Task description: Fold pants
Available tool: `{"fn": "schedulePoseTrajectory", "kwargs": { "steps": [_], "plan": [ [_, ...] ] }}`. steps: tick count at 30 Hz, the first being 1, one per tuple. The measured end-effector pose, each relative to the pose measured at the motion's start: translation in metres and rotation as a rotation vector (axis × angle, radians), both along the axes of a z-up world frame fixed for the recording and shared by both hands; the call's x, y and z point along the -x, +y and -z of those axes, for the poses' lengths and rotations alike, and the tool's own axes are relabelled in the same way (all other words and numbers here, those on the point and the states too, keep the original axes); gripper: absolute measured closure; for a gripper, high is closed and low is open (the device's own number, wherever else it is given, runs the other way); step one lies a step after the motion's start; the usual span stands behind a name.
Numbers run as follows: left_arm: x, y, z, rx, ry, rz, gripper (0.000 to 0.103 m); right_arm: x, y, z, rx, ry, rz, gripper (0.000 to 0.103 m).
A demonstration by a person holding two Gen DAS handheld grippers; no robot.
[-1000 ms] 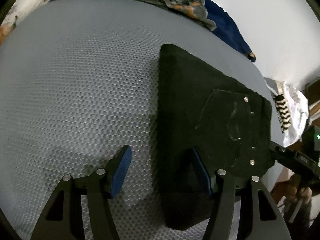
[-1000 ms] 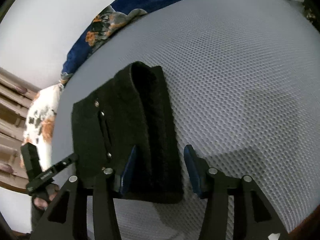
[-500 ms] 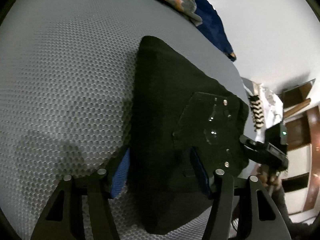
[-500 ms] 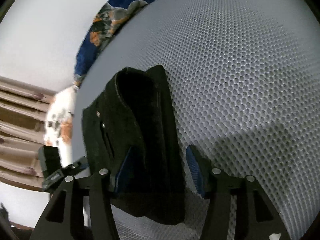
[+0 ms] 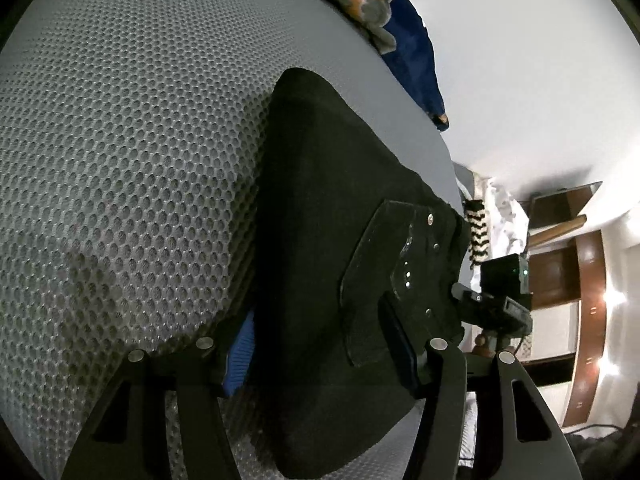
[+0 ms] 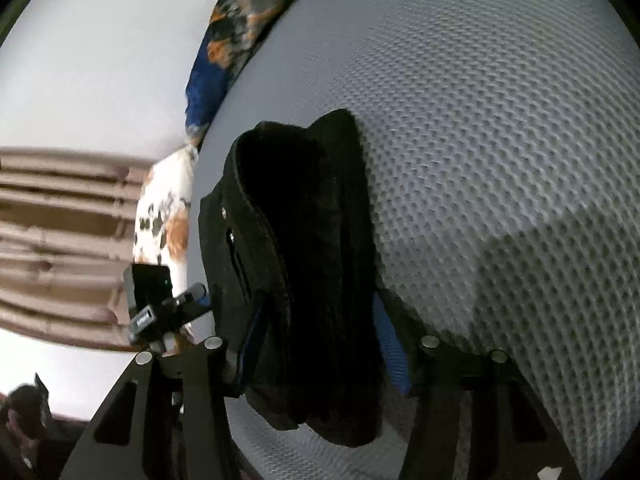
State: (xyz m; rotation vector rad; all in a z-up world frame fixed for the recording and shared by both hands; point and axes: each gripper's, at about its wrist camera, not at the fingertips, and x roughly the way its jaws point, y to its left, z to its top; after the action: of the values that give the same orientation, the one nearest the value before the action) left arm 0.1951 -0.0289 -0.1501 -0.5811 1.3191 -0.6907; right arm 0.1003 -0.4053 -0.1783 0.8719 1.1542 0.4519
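The black pants are folded into a thick bundle on the grey mesh mattress. A back pocket with metal rivets faces up. My left gripper straddles the near end of the bundle, with a blue-padded finger on each side of the cloth. In the right wrist view the same bundle shows its stacked layers, and my right gripper straddles its other end the same way. Each gripper shows in the other's view, at the bundle's far side.
A blue floral blanket lies along the mattress's far edge by the white wall. A white patterned cloth hangs off the mattress edge. Wooden shelving stands beyond the mattress. Open mattress lies left of the bundle in the left view.
Both grippers have moved in over the bundle's ends: the left from beside its edge to straddling it, and both jaws have narrowed onto the cloth. The views have tilted.
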Motion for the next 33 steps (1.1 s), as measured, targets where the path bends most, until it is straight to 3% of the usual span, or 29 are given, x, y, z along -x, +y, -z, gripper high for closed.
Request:
{"fn": "schedulePoseTrajectory", "kwargs": {
  "steps": [7,13,15,18,21,28,33],
  "plan": [
    [-0.01,0.013,0.003,0.055,0.008,-0.015,0.044,-0.009,-0.008,0.008,-0.068,-0.002,-0.068,0.061],
    [-0.015,0.003,-0.005,0.021,-0.024,0.008,0.044,-0.022,-0.003,0.007,-0.056,0.004,-0.138,0.061],
    [-0.009,0.004,-0.007,0.004,-0.04,0.008,0.049,-0.024,-0.003,0.006,-0.051,0.005,-0.139,0.061],
    [-0.007,0.004,-0.007,-0.038,-0.046,-0.005,0.062,-0.024,-0.001,0.005,-0.039,-0.003,-0.124,0.061],
    [-0.004,0.002,-0.007,-0.069,-0.065,0.001,0.066,-0.03,0.006,0.005,-0.045,-0.014,-0.101,0.061],
    [0.008,-0.015,-0.012,-0.19,-0.142,-0.003,0.068,-0.028,0.02,-0.001,0.031,-0.032,-0.012,0.07],
    [0.016,-0.043,-0.022,-0.332,-0.198,0.004,0.072,-0.019,0.033,-0.018,0.113,-0.06,0.057,0.074]
  ]
}}
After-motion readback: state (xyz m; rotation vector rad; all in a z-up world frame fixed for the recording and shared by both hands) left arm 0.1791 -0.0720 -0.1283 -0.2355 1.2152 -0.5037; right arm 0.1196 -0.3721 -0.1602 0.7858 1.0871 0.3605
